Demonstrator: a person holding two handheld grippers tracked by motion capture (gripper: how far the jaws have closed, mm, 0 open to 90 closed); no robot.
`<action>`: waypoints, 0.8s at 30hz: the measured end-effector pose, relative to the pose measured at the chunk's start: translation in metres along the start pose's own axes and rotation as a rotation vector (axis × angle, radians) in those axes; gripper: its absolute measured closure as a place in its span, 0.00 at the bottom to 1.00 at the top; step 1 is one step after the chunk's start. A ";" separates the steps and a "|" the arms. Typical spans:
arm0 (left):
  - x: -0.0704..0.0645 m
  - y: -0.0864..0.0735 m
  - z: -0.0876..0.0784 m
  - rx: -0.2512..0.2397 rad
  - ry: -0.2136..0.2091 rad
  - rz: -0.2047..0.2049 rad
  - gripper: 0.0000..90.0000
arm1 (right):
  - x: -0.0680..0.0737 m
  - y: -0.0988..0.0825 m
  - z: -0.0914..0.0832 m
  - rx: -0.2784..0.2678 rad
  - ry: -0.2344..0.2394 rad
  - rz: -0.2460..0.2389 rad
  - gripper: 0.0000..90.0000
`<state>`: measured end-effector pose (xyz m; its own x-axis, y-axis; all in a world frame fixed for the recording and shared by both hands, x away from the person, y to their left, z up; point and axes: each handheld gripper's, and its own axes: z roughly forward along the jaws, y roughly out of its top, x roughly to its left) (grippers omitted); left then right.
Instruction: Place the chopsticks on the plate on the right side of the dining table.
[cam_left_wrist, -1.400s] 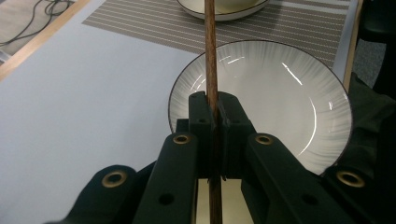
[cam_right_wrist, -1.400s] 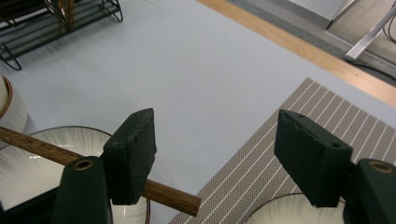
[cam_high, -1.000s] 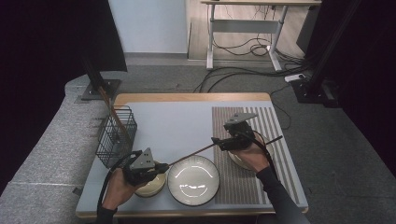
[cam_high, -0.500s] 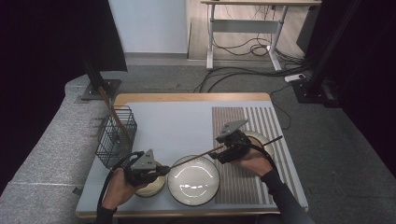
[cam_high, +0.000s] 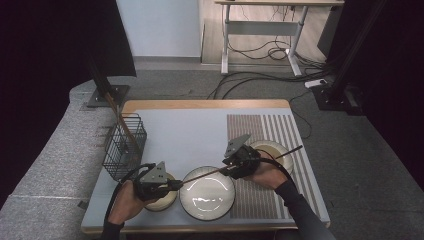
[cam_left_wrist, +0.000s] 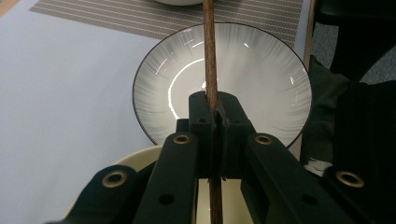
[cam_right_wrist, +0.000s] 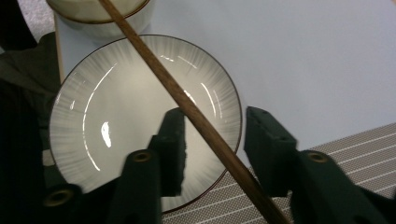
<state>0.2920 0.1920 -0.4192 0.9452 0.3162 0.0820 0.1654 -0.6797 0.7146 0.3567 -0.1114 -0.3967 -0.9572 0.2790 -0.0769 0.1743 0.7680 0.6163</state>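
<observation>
A long brown wooden stick (cam_high: 205, 175) runs level above the white ribbed plate (cam_high: 207, 200). My left gripper (cam_high: 172, 185) is shut on its left end, over a cream bowl (cam_high: 160, 200). In the left gripper view the pads (cam_left_wrist: 203, 112) pinch the stick (cam_left_wrist: 210, 56) above the plate (cam_left_wrist: 261, 70). My right gripper (cam_high: 227, 167) straddles the stick farther right. Its jaws have just been closing. In the right gripper view the stick (cam_right_wrist: 187, 100) crosses between the fingers (cam_right_wrist: 173, 140) with a gap on each side, so the right gripper (cam_right_wrist: 215, 135) is open.
A second cream bowl (cam_high: 272, 150) sits on the striped mat (cam_high: 260, 200) behind the right hand. A black wire basket (cam_high: 125, 147) holding a stick stands at the table's left edge. The pale blue tabletop (cam_high: 190, 135) stretches behind the plate.
The right gripper slid left and nearer along the stick, from over the striped mat to the plate's edge, and its jaws narrowed around the stick. The left gripper stayed put.
</observation>
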 end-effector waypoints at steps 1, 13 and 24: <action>0.000 0.000 0.000 0.000 -0.002 0.003 0.95 | 0.001 0.000 0.000 0.005 0.001 -0.004 0.70; 0.002 -0.001 0.000 -0.018 0.021 0.004 0.91 | 0.005 -0.004 -0.002 0.046 0.073 -0.065 0.82; 0.005 -0.002 0.000 -0.042 0.112 -0.044 0.76 | 0.014 -0.004 -0.006 0.031 0.212 -0.112 0.94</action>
<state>0.2962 0.1952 -0.4201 0.8995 0.4184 0.1254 0.1916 -0.6358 0.7477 0.3411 -0.1136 -0.3958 -0.9975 0.0661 0.0249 0.0681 0.8057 0.5884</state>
